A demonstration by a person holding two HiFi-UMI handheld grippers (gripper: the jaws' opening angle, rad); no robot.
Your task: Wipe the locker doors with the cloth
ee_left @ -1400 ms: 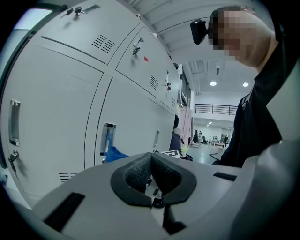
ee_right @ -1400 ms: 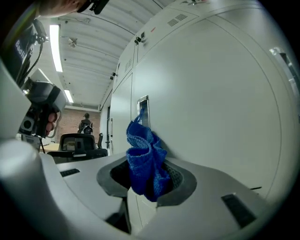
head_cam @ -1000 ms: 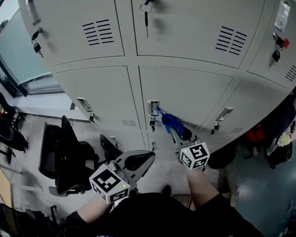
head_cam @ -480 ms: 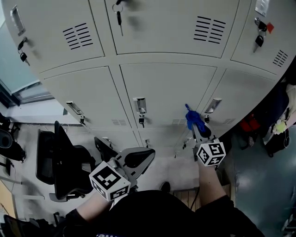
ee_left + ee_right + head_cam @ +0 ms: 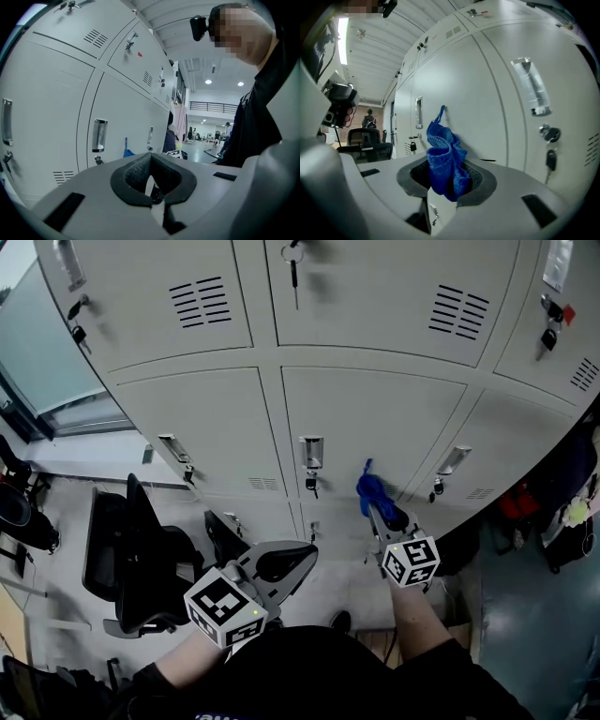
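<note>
Grey locker doors (image 5: 375, 418) fill the head view. My right gripper (image 5: 379, 513) is shut on a bunched blue cloth (image 5: 371, 489), which is pressed to the lower middle door between two handles. In the right gripper view the cloth (image 5: 446, 161) sticks up from the jaws of the right gripper (image 5: 446, 183) against the door (image 5: 487, 93). My left gripper (image 5: 284, 564) hangs low, away from the doors, shut with nothing in it. In the left gripper view the left gripper (image 5: 151, 182) points along the locker row, and the cloth (image 5: 127, 151) shows small and far.
A black office chair (image 5: 141, 559) stands on the floor at the left, below the lockers. Keys (image 5: 310, 486) hang from the middle door's lock. Dark bags and clothes (image 5: 562, 493) sit at the right edge. A glass wall (image 5: 47, 362) is at the far left.
The right gripper swept the cloth rightward across the lower door toward the right handle, then came partway back left. The left gripper has stayed in place.
</note>
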